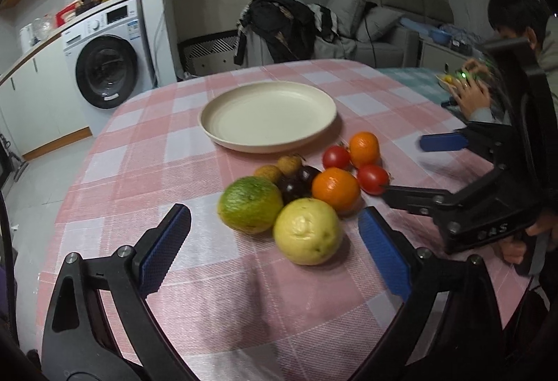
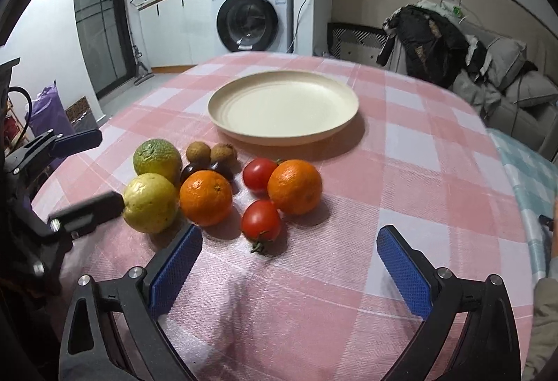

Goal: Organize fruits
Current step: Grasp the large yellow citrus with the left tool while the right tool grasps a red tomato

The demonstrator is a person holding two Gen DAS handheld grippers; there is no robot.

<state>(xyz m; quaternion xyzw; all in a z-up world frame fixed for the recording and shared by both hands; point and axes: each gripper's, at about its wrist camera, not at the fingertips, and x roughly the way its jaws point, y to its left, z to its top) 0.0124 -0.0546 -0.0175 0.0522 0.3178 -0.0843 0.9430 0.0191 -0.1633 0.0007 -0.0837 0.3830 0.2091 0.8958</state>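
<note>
A pile of fruit lies on the pink checked tablecloth [image 1: 146, 150] in front of an empty cream plate [image 1: 268, 116]: a yellow lemon [image 1: 307, 231], a green citrus [image 1: 249, 204], two oranges [image 1: 335, 188], two tomatoes [image 1: 372, 178], two dark plums [image 1: 293, 187] and two brown longans [image 1: 289, 164]. My left gripper [image 1: 275, 227] is open, its pads either side of the lemon and green citrus, not touching. My right gripper [image 2: 289, 241] is open just short of the near tomato [image 2: 261, 219] and right orange [image 2: 294, 186]. The plate [image 2: 283, 107] lies beyond.
The right gripper [image 1: 415, 168] shows at the right of the left wrist view, the left gripper [image 2: 90, 171] at the left of the right wrist view. A washing machine [image 1: 104, 63], a chair with clothes [image 1: 282, 25] and a seated person [image 1: 516, 32] stand beyond the table.
</note>
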